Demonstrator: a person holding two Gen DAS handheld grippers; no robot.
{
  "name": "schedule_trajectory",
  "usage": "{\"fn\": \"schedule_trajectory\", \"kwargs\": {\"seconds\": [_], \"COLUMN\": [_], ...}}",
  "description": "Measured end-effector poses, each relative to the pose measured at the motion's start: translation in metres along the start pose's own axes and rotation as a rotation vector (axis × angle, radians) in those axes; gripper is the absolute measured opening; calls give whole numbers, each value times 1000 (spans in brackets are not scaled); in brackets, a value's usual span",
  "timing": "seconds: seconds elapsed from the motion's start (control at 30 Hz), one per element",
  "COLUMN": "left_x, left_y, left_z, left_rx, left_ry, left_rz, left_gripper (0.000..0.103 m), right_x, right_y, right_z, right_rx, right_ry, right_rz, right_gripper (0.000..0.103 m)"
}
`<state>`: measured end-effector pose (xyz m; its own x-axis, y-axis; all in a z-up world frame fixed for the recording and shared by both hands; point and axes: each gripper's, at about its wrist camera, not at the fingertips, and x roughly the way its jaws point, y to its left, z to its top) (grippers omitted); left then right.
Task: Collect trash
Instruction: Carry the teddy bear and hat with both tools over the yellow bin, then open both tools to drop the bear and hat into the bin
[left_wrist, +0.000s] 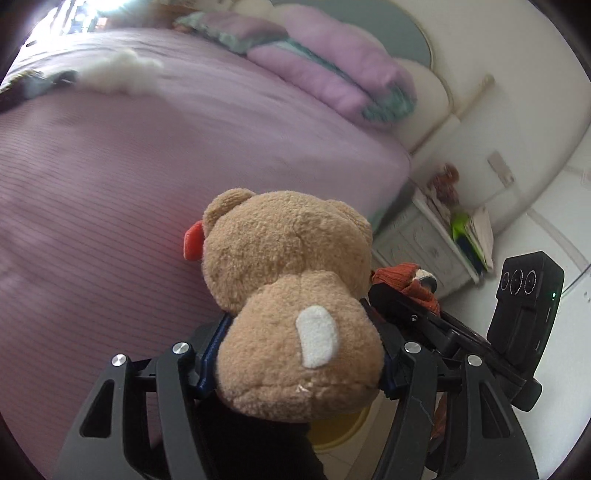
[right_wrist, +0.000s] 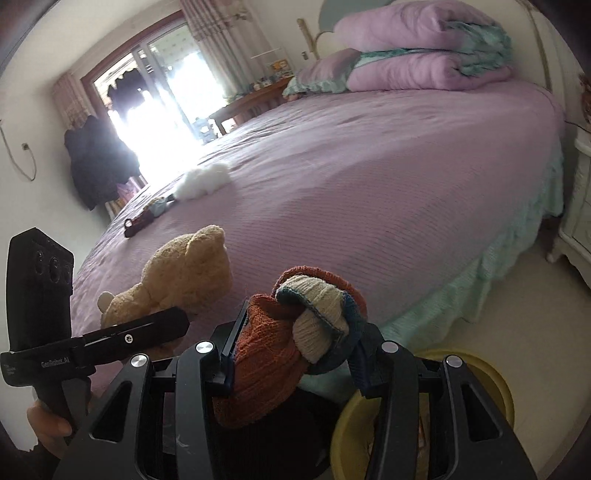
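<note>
Both grippers are mid-carry: the left gripper pinches a teddy bear between its jaws, the right gripper clamps knitted socks, and next each likely releases into the yellow bin just below the right jaws.

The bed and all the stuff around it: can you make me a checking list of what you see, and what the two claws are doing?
Surface: purple bed cover, smooth, striped weave.
Job's things: teddy bear and knitted sock bundle, both held; yellow bin on the floor below.
Clutter: white fluff and small dark items lying on the bed.
Grippers: left claw shut on the teddy bear; right claw shut on the sock bundle.
Cables: thin wire on the far wall.
Surroundings: folded purple quilts, white nightstand, bright glass door.
</note>
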<state>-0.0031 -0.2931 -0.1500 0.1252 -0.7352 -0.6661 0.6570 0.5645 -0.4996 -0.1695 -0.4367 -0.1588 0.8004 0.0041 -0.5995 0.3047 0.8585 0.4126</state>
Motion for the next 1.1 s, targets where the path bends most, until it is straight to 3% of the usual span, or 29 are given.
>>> {"fn": "schedule_trajectory", "kwargs": {"seconds": [0.3,0.57,0.8,0.87,1.0,1.1], "left_x": [93,163,217,227,237,239], "left_y": [-49,-71,-79,-80,-81,-79], "left_z": [-43,-77,-101,-107,-110,-110], "left_rx": [87,140,163,174,195,182], "left_ry": [231,381,535,565,591,595], "left_rz": [-35,7,41,57,97,104], "left_gripper": [63,62,62,64,80,84], "right_x": [-5,-2,7,9,16,19], "right_y": [-83,-139,-166,-172,-181,-186], "right_z": [-68,-112,-140,-148,-155,-161], "right_rx": [176,296,367,384,403,407], "right_ry": [103,163,218,229,253,269], "right_rz": [-123,-168,-197,-201,-203,-210], "right_gripper": [45,45,45,45,45,45]}}
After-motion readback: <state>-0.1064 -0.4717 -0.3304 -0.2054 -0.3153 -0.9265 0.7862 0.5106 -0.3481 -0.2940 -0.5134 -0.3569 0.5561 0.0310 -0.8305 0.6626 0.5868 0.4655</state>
